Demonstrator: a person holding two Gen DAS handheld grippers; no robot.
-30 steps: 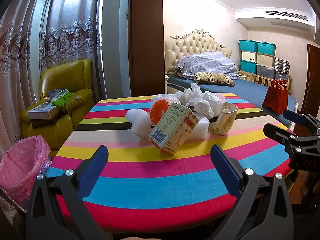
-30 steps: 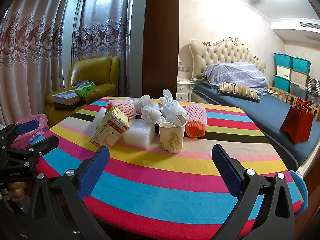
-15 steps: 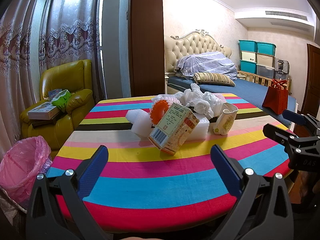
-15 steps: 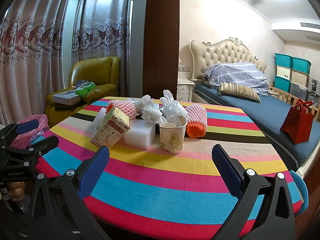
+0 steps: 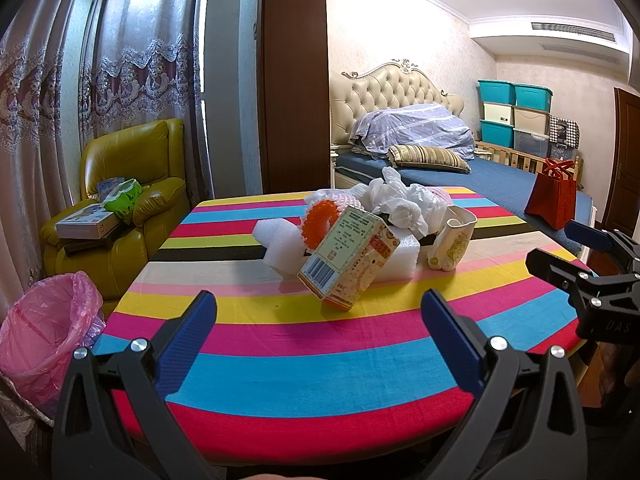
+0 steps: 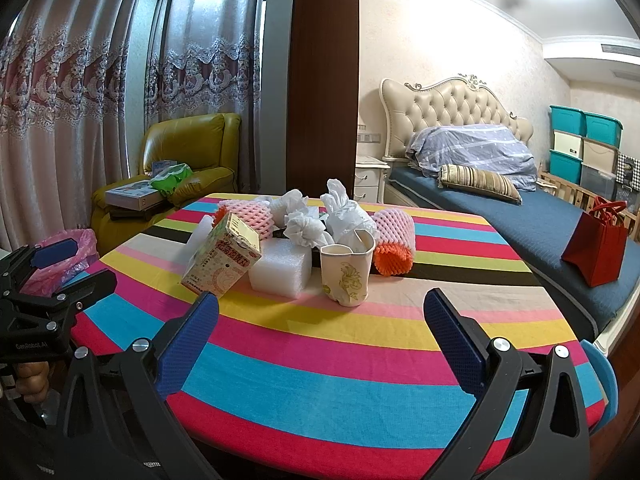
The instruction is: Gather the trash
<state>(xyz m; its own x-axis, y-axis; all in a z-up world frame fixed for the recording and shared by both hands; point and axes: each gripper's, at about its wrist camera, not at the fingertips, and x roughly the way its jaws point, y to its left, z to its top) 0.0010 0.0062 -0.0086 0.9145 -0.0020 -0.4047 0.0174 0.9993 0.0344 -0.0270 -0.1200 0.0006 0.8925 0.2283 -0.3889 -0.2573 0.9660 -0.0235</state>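
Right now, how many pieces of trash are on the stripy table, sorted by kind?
Foam blocks: 2, one in front, one at the left
Foam net sleeves: 2, one and another
Crumpled white wads: 2, one and one
Carton: 1
Crushed paper cup: 1
Total: 8, though some may hide behind the pile.

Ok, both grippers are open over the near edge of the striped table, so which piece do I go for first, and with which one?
Probably ease the left gripper forward to the tilted orange-and-white cardboard carton. It is the piece nearest that gripper, leaning on the white foam block at the front of the pile, and the pink-lined trash bin stands on the left side. Both grippers are open and empty.
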